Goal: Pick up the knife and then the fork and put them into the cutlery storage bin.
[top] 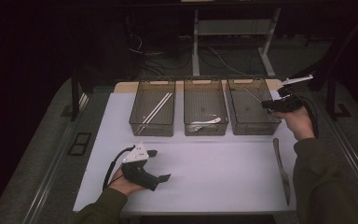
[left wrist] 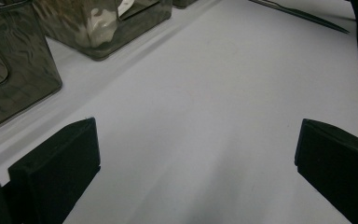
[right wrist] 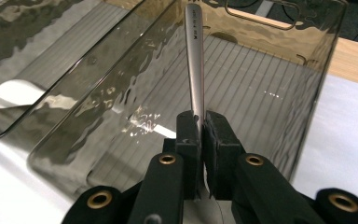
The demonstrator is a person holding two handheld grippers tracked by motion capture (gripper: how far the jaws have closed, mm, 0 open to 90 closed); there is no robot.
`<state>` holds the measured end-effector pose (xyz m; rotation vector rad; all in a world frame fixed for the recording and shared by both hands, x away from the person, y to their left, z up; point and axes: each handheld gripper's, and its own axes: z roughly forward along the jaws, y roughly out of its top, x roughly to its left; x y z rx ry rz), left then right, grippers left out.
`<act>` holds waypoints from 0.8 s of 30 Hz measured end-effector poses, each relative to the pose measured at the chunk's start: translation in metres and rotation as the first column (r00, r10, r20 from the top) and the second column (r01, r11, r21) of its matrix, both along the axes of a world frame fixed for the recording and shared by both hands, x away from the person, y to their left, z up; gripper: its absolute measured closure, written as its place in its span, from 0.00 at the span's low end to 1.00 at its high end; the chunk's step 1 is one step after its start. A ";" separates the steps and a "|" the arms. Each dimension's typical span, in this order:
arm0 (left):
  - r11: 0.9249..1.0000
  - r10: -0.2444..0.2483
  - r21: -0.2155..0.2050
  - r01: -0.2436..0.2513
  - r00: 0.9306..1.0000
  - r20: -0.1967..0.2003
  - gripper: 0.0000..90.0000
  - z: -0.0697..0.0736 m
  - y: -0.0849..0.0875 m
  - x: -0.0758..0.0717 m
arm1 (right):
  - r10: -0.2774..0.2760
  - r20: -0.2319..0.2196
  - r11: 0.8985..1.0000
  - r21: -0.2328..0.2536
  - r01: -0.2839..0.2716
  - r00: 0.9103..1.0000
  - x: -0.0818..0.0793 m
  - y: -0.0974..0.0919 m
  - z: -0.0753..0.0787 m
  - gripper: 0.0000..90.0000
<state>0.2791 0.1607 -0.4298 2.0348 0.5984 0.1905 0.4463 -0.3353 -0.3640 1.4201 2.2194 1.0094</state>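
Note:
My right gripper (right wrist: 202, 126) is shut on a slim silver utensil (right wrist: 195, 60). Its handle points away over the open right-hand bin (right wrist: 317, 70), and its other end is hidden between the pads. In the high view this gripper (top: 265, 106) hangs at the right bin's (top: 251, 128) near right corner, with the utensil (top: 254, 95) slanting over the bin. My left gripper (top: 159, 165) rests open on the white mat near the front left. Nothing lies between its fingers (left wrist: 70, 154).
Three clear smoky bins stand in a row at the back. The left bin (top: 135, 122) holds white chopsticks (top: 156, 109) and the middle bin (top: 186, 128) holds a white spoon (top: 208, 122). A dark knife (top: 282, 170) lies on the mat (top: 214, 172) by the right sleeve, also seen far off (left wrist: 303, 14).

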 end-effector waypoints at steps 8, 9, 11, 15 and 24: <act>1.000 -0.002 -0.002 0.002 1.000 0.004 0.00 0.000 0.000 -0.001 | 0.004 -0.027 1.000 -0.003 -0.004 1.000 0.020 0.009 -0.014 0.94; 1.000 -0.003 0.002 0.003 1.000 0.004 0.00 0.000 0.000 -0.001 | 0.004 -0.034 1.000 -0.007 -0.005 0.999 0.022 0.010 -0.017 0.94; 1.000 -0.003 0.004 0.003 1.000 0.005 0.00 0.000 0.000 -0.001 | -0.004 -0.041 1.000 -0.013 0.004 0.999 0.025 0.012 -0.019 0.94; 1.000 -0.004 0.002 0.004 1.000 0.005 0.00 0.000 -0.001 -0.002 | -0.014 -0.047 1.000 -0.010 0.013 0.999 0.029 0.015 -0.022 0.94; 1.000 -0.007 -0.001 0.007 1.000 0.009 0.00 0.001 -0.001 -0.002 | -0.045 -0.045 0.999 0.027 0.046 0.998 0.030 0.018 -0.025 0.59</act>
